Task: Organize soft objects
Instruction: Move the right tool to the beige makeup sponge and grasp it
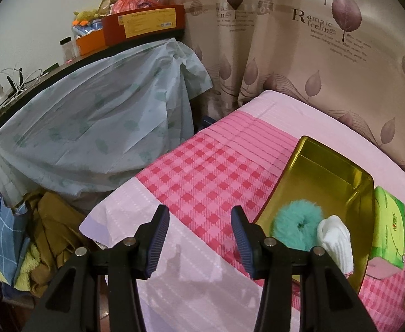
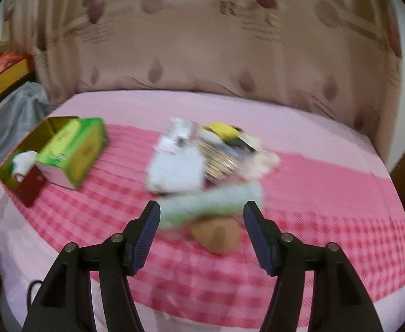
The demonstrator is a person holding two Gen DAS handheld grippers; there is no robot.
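Pale green cloth (image 2: 210, 204) between open hand-held gripper (image 2: 201, 215)

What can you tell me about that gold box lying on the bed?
The gold box is a shallow rectangular tin, shiny metal with a yellow-gold inside, open at the top. It rests on the pink checked bedspread. Inside sit a fluffy teal scrunchie and a white sock. A green tissue box lies close against one long side.
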